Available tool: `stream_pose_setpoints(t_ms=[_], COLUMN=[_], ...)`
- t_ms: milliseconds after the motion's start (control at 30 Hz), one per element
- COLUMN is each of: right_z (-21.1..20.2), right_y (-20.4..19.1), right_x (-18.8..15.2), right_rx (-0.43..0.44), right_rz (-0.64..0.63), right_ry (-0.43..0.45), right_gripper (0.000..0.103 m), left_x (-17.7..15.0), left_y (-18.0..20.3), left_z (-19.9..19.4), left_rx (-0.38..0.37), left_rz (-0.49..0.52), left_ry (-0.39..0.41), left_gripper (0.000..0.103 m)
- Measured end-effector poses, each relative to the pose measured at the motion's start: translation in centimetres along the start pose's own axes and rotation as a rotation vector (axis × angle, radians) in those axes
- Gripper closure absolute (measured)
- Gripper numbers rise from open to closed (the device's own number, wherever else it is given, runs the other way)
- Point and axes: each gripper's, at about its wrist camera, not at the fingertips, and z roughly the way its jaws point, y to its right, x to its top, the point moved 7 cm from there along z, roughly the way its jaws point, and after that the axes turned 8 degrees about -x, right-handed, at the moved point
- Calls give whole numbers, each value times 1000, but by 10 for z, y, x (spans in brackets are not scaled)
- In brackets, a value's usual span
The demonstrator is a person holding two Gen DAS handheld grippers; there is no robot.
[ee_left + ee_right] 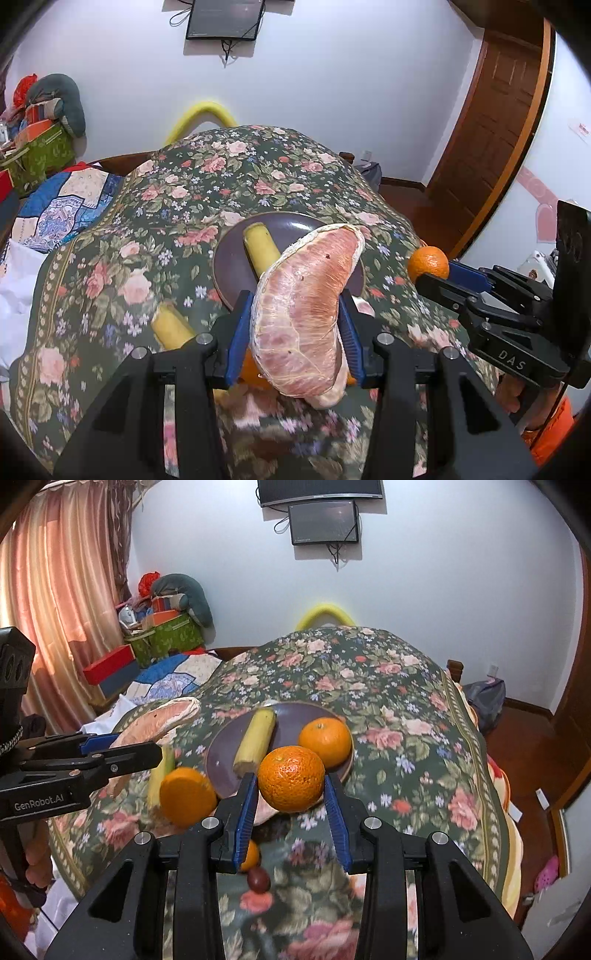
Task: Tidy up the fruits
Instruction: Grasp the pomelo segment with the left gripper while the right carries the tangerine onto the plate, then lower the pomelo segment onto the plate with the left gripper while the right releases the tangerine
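My left gripper [293, 328] is shut on a large peeled pomelo segment [303, 310], held above the floral bedspread just in front of the dark plate [229, 266]. The plate holds a banana piece [260, 247] and, in the right wrist view, an orange [325, 736]. My right gripper [291, 808] is shut on a second orange [291, 778], held near the plate's [221, 764] front edge. The left gripper [122, 751] with the pomelo segment [162, 716] shows at the left of the right wrist view.
On the bedspread lie another banana piece [171, 326], a cut orange [186, 795], a small orange [251, 854] and a dark red fruit [258, 880]. Boxes and cushions [166, 627] are stacked at the far left. The bed edge drops to a wooden floor [532, 746] on the right.
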Motion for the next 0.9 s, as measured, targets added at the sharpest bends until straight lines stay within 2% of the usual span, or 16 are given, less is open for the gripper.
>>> stream_pose_setpoints(t_ms=[467,600,900], right_z=[49,66,95], right_y=[-2,-2,-2], right_x=[18,15,4], right_rx=[15,12,33], right_rz=[-37,-32,-16], right_ry=[-7,-27,-88], right_gripper=[69,69,69], left_x=[27,29,31], left_y=[-28,-41,-58], left_z=[52,72,110], left_rx=[6,29,8], left_rz=[-26,-52,-116], left_ry=[-5,-30,-99], left_gripper=[58,58,58])
